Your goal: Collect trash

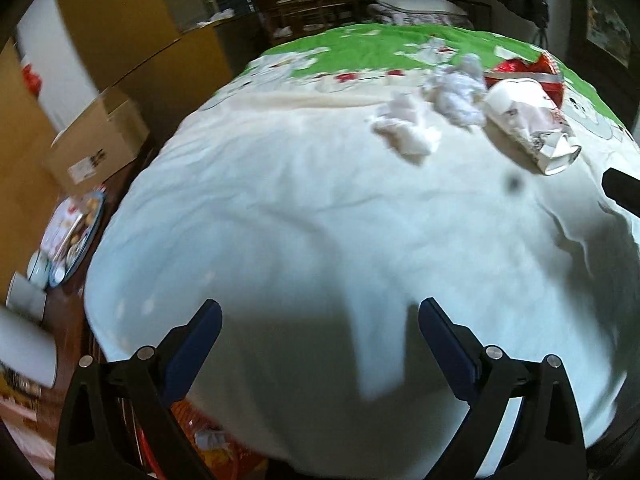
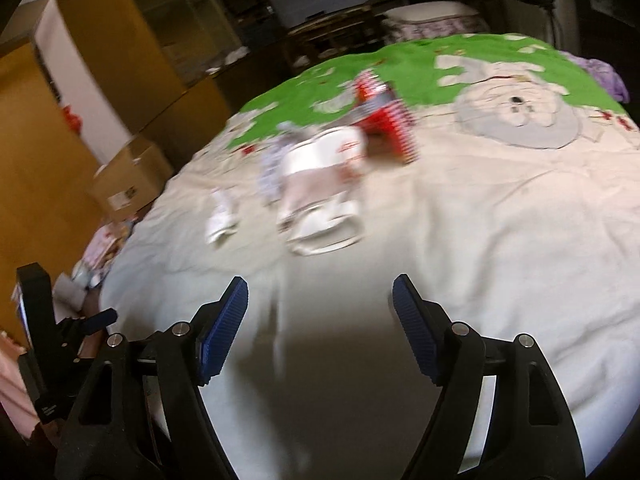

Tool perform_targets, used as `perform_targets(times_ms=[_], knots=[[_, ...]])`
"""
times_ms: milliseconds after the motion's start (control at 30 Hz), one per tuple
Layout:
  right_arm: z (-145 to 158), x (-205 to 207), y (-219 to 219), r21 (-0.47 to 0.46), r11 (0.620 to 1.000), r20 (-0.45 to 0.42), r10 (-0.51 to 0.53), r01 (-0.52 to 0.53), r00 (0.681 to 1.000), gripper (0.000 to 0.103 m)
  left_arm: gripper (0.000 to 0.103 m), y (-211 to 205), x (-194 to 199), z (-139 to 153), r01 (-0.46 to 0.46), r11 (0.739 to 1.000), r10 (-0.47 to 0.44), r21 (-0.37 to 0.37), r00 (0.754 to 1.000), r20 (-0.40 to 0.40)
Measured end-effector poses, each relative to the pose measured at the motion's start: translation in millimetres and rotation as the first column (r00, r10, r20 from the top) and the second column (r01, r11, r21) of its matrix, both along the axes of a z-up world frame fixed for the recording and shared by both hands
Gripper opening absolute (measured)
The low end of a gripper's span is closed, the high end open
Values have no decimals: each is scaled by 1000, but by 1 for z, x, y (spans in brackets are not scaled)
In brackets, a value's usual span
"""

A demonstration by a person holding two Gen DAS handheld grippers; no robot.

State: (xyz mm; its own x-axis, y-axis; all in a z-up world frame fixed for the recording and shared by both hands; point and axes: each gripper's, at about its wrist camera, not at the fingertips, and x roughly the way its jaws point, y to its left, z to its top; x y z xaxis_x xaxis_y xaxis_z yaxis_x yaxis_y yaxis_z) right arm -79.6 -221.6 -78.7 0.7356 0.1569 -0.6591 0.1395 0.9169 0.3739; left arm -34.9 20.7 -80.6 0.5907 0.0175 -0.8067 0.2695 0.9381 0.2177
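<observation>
Trash lies on a bed with a white and green cover (image 1: 280,200). A crushed white paper cup (image 1: 528,120) lies on its side beside crumpled white tissues (image 1: 456,92) and a smaller tissue wad (image 1: 404,128), with a red foil wrapper (image 1: 536,72) behind them. My left gripper (image 1: 320,320) hovers open and empty well short of them. In the right wrist view the cup (image 2: 320,172), a tissue wad (image 2: 222,220) and the red wrapper (image 2: 384,116) look blurred. My right gripper (image 2: 320,300) is open, nothing between its fingers, short of the cup.
A cardboard box (image 1: 96,140) stands left of the bed by wooden cabinets (image 1: 24,128). A round tin (image 1: 76,236) and mugs sit on a dark side table at the left. The left gripper's body (image 2: 44,340) shows at the left edge of the right wrist view.
</observation>
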Motion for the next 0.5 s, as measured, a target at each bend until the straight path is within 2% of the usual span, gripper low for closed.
perform_targets(times_ms=[100,200,267,400,500], knots=[[-2,2,-11,-104,993,2,-57,57,998,78,97,-17,12,-4,18,1000,-18,-4,1000,-7],[-4,5,-15,-233,967,9,-101,100,995,81,97,-31,24,-8,29,999,-29,-13,999,-12],[-8,8,-22,-277,954,2,-115,111,993,85,97,-39,33,-9,36,999,-36,-16,999,-11],[-24,23,-35,-181,980,-81,-104,88,991,86,97,-53,49,-11,52,998,-52,-22,999,0],[-27,23,-43,-117,989,-75,-101,92,992,89,97,-59,61,-13,53,998,-53,-43,999,4]])
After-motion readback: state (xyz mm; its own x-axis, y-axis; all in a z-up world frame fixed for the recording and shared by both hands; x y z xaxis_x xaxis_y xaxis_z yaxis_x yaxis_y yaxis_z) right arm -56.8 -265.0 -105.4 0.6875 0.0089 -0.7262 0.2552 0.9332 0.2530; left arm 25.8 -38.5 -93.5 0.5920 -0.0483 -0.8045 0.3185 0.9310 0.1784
